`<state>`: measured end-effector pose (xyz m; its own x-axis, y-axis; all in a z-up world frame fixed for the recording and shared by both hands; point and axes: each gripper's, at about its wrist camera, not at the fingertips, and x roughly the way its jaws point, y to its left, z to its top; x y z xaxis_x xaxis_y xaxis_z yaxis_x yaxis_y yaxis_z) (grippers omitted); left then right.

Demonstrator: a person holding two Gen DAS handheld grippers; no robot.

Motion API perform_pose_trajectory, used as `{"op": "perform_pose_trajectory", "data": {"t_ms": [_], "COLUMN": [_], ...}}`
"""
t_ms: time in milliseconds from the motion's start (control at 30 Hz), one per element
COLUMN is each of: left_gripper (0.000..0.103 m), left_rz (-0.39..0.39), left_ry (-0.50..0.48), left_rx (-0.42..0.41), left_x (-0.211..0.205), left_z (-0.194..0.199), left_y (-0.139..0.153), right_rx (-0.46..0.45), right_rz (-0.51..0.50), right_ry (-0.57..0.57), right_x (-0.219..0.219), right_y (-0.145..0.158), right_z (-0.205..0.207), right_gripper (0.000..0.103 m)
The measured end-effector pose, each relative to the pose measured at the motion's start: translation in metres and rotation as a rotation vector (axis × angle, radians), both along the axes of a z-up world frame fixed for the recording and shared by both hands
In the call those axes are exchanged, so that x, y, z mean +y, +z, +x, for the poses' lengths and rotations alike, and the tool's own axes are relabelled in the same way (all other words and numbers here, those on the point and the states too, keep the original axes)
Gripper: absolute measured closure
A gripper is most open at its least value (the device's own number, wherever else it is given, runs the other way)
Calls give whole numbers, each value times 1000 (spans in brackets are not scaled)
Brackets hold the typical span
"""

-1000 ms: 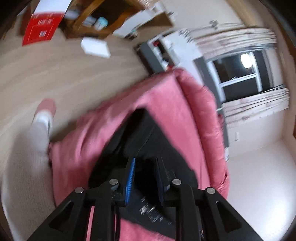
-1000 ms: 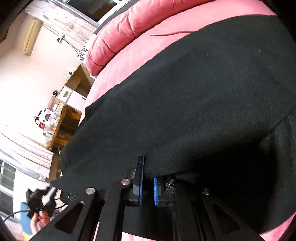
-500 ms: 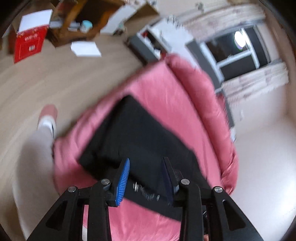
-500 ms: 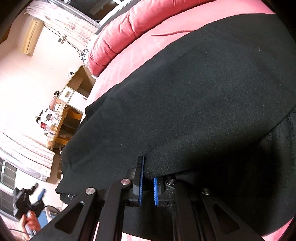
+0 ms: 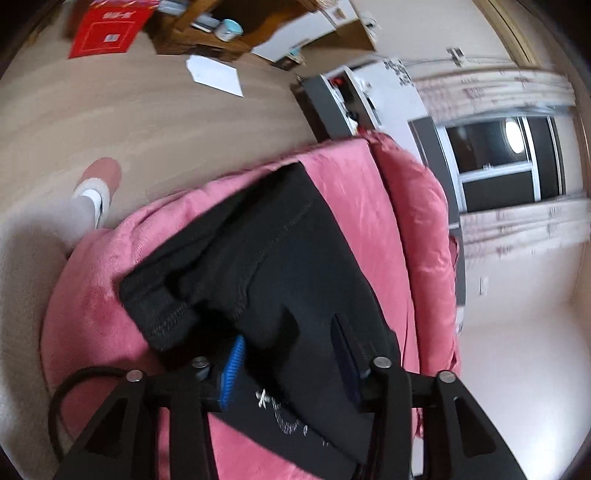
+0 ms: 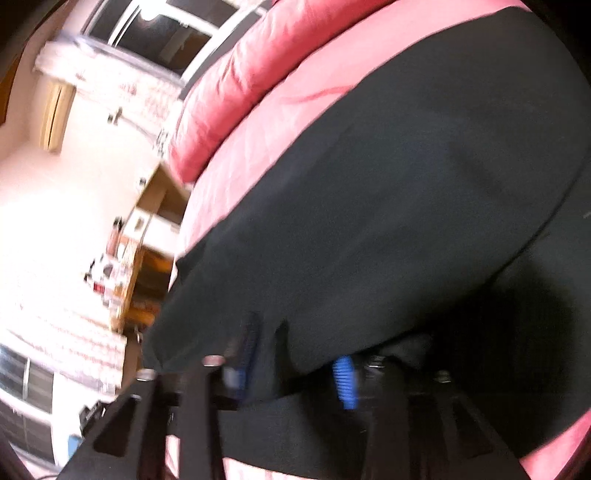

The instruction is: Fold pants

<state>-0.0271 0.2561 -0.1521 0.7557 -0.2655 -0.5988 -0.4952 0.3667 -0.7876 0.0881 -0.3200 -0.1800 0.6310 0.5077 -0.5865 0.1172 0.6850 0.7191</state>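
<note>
Black pants [image 5: 295,266] lay folded on pink bed [image 5: 369,192]. You had both jaws spread wide: left gripper [image 5: 291,363], right gripper [image 6: 295,363]. Should've smoothed fold flat, edges aligned.

I see a pale wood floor [image 5: 155,110] with a red box [image 5: 107,31] and a white sheet [image 5: 216,74] lying on it near a wooden shelf [image 5: 207,33]. A pink bed [image 5: 369,206] fills the middle. Beyond it a dark window [image 5: 506,162] sits between pale curtains [image 5: 491,92], reflecting a round lamp [image 5: 513,134]. The walls [image 5: 524,332] are cream.
</note>
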Motion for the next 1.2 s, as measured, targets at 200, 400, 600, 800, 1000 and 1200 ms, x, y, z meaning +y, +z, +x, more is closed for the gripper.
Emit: {"op": "perform_pose_trajectory", "data": {"t_ms": [200, 400, 600, 800, 1000, 1200], "left_gripper": [97, 97, 97, 87, 84, 84], "left_rz": [73, 97, 263, 369, 395, 549], "left_ry": [-70, -56, -145, -168, 1, 112], "left_rx": [55, -18, 118, 180, 116, 23], "left_x": [5, 26, 17, -2, 4, 1], "left_z": [15, -1, 3, 4, -19, -34], "left_y": [-4, 43, 31, 10, 45, 86], "right_rx": [18, -112, -42, 62, 22, -19], "right_rz": [-52, -101, -245, -134, -106, -103], "right_ry": [-59, -3, 111, 55, 43, -137], "right_x": [-21, -12, 4, -6, -21, -95], "right_y": [3, 62, 47, 0, 20, 39], "right_z": [10, -13, -36, -37, -42, -37], "right_gripper": [95, 95, 95, 95, 80, 70]}}
